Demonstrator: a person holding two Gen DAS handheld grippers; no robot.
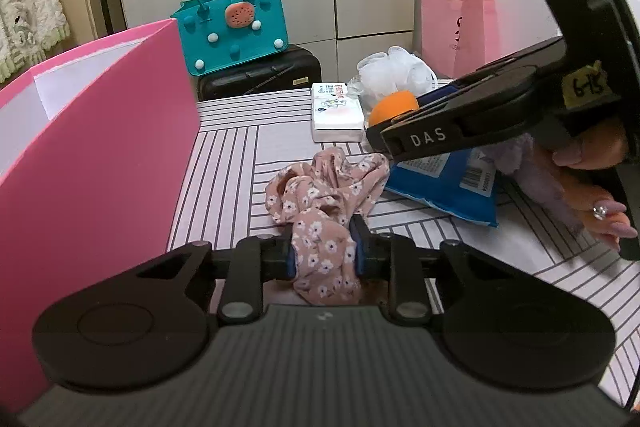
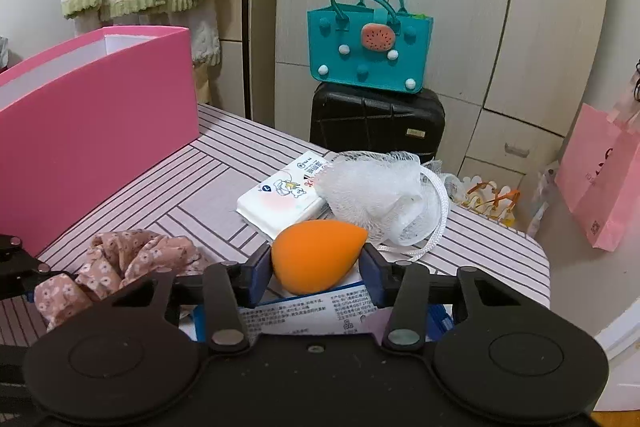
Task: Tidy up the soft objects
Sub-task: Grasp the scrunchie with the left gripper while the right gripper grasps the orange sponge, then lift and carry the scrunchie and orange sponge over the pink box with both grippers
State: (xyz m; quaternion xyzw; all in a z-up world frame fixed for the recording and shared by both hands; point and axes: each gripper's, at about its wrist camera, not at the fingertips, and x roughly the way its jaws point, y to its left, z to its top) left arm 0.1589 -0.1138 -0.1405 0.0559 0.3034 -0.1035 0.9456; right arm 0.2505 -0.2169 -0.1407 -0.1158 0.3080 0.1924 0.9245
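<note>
My left gripper (image 1: 323, 247) is shut on a pink floral scrunchie (image 1: 320, 203) that trails onto the striped table (image 1: 224, 167). The scrunchie also shows in the right wrist view (image 2: 120, 263), at the lower left. My right gripper (image 2: 316, 277) is shut on an orange teardrop sponge (image 2: 316, 255), held just above a blue packet (image 2: 304, 315). In the left wrist view the right gripper (image 1: 384, 131) comes in from the right with the sponge (image 1: 390, 109) at its tip. An open pink box (image 1: 92, 155) stands at the left and also shows in the right wrist view (image 2: 96, 123).
A white tissue pack (image 2: 280, 195) and a white mesh bath pouf (image 2: 384, 195) lie at the table's far side. The blue packet (image 1: 440, 183) lies right of the scrunchie. A teal bag (image 2: 368, 51) sits on a black suitcase (image 2: 376, 119) behind. A pink paper bag (image 2: 600, 183) stands at right.
</note>
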